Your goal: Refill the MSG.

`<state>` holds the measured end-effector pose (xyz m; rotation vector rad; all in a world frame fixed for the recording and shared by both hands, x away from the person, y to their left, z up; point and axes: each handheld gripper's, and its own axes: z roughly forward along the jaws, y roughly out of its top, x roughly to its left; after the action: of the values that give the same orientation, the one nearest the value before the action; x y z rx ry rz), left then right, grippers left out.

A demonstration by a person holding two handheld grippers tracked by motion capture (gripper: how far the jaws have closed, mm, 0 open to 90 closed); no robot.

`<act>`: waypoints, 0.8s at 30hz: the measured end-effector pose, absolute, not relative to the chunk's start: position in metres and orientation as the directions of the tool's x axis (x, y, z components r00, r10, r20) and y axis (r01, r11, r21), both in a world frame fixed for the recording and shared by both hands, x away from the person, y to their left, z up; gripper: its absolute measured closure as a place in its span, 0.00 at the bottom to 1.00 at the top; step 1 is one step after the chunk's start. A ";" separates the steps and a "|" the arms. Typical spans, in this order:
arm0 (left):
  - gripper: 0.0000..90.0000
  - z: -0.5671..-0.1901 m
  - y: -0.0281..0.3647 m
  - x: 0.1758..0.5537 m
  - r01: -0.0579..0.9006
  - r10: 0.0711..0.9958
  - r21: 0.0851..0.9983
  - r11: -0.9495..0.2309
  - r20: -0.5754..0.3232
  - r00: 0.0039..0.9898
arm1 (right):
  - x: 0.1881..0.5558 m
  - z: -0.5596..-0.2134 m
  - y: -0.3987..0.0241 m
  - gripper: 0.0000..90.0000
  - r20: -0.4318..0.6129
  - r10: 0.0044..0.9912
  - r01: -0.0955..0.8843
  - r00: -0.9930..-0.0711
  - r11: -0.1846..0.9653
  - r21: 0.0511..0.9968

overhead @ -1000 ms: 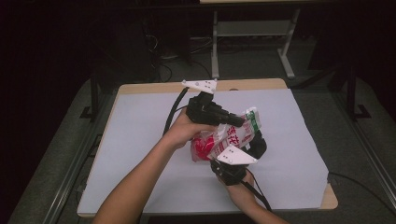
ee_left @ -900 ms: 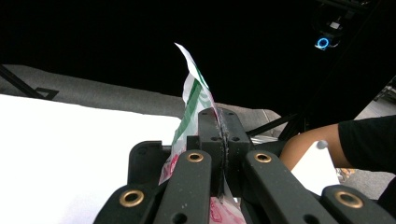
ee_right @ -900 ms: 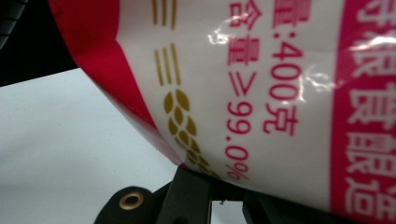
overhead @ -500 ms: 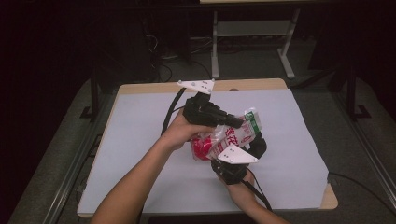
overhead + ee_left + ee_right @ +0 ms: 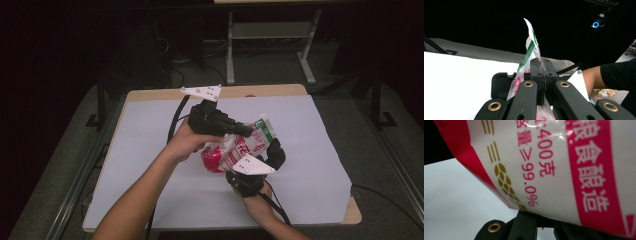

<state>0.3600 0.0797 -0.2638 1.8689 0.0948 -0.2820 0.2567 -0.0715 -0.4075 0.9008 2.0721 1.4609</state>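
A plastic bag (image 5: 239,148), white with red print and a green top band, hangs above the middle of the white table (image 5: 150,150). My left gripper (image 5: 247,131) reaches in from the left and is shut on the bag's top part. In the left gripper view its jaws (image 5: 542,65) press together with the thin bag edge (image 5: 530,47) standing up between them. My right gripper (image 5: 271,152) comes up from the near side and is shut on the bag's lower right side. In the right gripper view the bag (image 5: 564,170) covers the jaw tips.
The table's wooden edge (image 5: 260,91) shows at the back. Behind it stands a metal frame (image 5: 270,35) among floor cables. A black cable (image 5: 176,117) trails from the left gripper over the table's far left. Bare white surface lies left and right of the hands.
The left gripper and the top of the bag have edged slightly to the left. The right gripper has stayed put.
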 end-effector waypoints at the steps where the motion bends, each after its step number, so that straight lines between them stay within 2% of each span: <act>1: 1.00 -0.263 0.082 0.360 0.200 -0.074 0.927 -0.319 -0.234 0.969 | 0.257 -0.407 -0.071 1.00 0.009 0.727 0.254 -0.686 0.227 0.940; 24: 1.00 -0.254 0.125 0.354 0.191 0.024 0.935 -0.300 -0.192 0.981 | 0.258 -0.406 -0.074 1.00 0.008 0.717 0.244 -0.697 0.225 0.943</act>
<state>0.3535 0.1249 -0.2539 1.8707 0.1560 -0.1650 0.2581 -0.0744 -0.4055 0.8841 2.0741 1.4747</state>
